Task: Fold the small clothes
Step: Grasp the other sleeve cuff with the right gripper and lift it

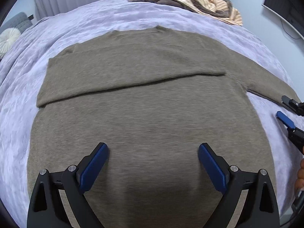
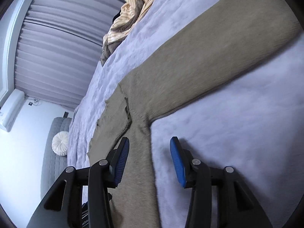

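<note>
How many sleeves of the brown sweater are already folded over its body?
1. One sleeve lies folded across the sweater; the other sleeve lies stretched out on the blanket.

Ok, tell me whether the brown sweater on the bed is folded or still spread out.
Partly folded. The brown sweater has one sleeve laid across its body, while the other sleeve still stretches out flat on the lavender bedspread.

- Left gripper (image 1: pixel 153 168) tilts steeply downward, its blue-padded fingers (image 1: pixel 93 169) spread wide, nothing between them.
- Right gripper (image 2: pixel 150 161) points shallowly downward, fingers (image 2: pixel 177 161) apart, gripping nothing.
</note>
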